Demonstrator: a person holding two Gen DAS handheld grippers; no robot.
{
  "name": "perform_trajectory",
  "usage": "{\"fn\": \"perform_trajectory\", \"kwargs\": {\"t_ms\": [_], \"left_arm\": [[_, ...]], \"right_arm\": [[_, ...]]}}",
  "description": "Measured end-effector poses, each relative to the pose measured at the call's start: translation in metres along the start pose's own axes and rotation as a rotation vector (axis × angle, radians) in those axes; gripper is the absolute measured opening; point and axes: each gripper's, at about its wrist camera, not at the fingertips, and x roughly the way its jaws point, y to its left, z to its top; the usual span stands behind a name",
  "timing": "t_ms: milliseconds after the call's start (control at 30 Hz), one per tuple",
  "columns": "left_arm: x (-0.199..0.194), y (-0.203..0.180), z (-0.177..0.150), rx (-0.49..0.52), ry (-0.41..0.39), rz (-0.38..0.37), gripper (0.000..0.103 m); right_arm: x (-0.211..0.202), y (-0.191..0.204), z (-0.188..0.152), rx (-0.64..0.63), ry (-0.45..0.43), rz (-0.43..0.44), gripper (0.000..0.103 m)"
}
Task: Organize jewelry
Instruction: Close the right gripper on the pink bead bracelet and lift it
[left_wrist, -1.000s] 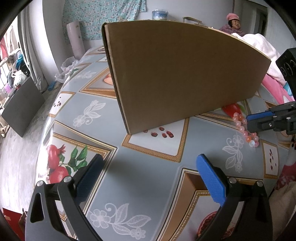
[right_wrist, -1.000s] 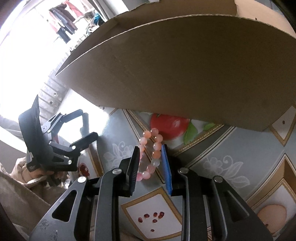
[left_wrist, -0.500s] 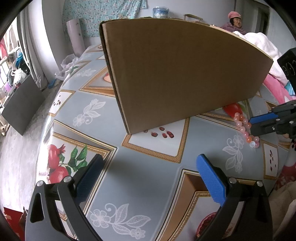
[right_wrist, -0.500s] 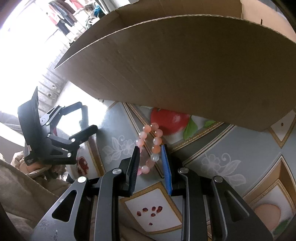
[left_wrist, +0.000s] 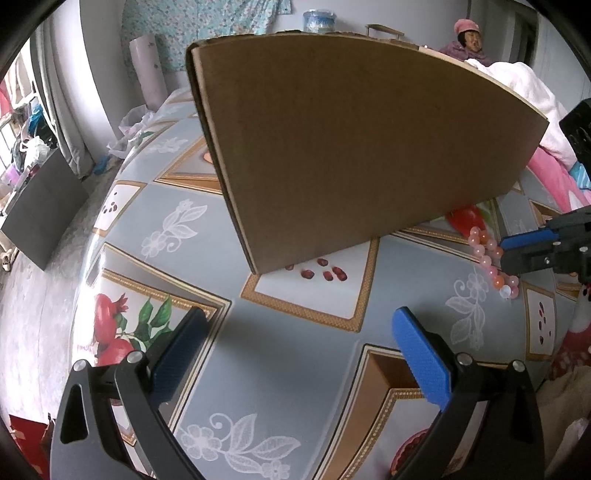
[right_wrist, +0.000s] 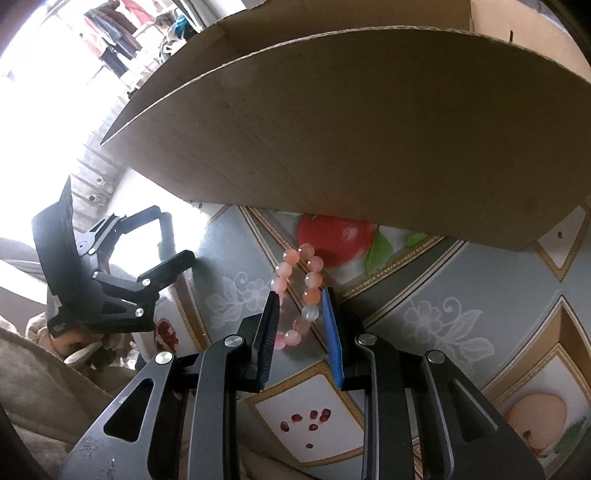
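Little is altered over the last second: the pink bead bracelet (right_wrist: 300, 291) is kept clamped between the pads of the right gripper (right_wrist: 300, 317), which is held at the same narrow opening throughout. In the right wrist view the box wall is seen slightly lower in the picture than a second ago, a shift too small to be counted as a real move. The bracelet appears to be held just above the counter (left_wrist: 258, 350), right in front of the near wall of the cardboard box (left_wrist: 351, 140); whether its lowest beads touch the cloth cannot be told. The pick-up is judged to be done, while the carry over the box wall and the drop inside are not yet begun.

The left gripper (left_wrist: 295, 354) is held wide apart with nothing between its pads, hovering over the counter well to the side of the bracelet.

The counter is covered with a grey-blue cloth printed with pomegranates, white flowers and gold-edged panels. Behind the box a flowered wall hanging (left_wrist: 207, 22), a pale roll (left_wrist: 147, 70) and a seated person in a pink hat (left_wrist: 467, 33) are seen, with pink and white bedding (left_wrist: 524, 96) at the right edge.
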Motion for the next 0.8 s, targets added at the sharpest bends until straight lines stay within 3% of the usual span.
{"fn": "perform_trajectory", "kwargs": {"t_ms": [300,800], "left_arm": [[0.0,0.0,0.001,0.003,0.015,-0.003,0.099],[0.001,0.0,0.007,-0.02,0.041,0.001,0.097]], "right_arm": [[0.002,0.007,-0.004,-0.007,-0.018,-0.069,0.008],[-0.007,-0.008,-0.01,0.058,-0.082,-0.099,0.008]]}}
